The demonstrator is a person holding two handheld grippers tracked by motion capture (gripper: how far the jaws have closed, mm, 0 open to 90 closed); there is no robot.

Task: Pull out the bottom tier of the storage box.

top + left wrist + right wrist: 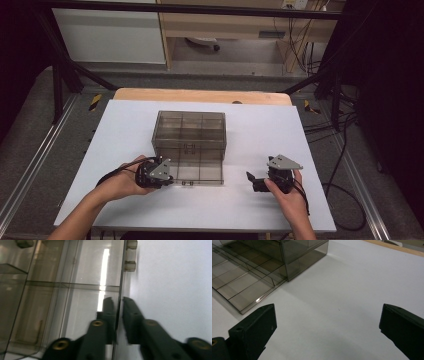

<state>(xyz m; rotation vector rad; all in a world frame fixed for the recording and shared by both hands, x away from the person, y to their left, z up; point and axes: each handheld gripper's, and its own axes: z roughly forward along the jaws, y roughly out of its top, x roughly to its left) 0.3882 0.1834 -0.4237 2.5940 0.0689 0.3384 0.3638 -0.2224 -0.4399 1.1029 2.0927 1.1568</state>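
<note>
A smoky, see-through box point(189, 131) sits mid-worktop point(280, 135), its lid point(192, 170) swung open and lying flat on the white surface towards the person. Box and lid together run lengthwise from the far side to the near side; the box alone is wider than it is deep. Thin partitions split both box and lid into a grid of compartments, and two small latch tabs sit on the lid's near edge.

The left gripper point(167, 181) is at the lid's near-left corner, pointing right along that edge. In the left gripper view its fingers point(132, 320) straddle the lid's thin wall point(120, 290), one each side, with a slim gap, so the wall is not pinched. The right gripper point(251, 181) rests on the worktop, well right of the lid, spread wide and holding nothing.
</note>
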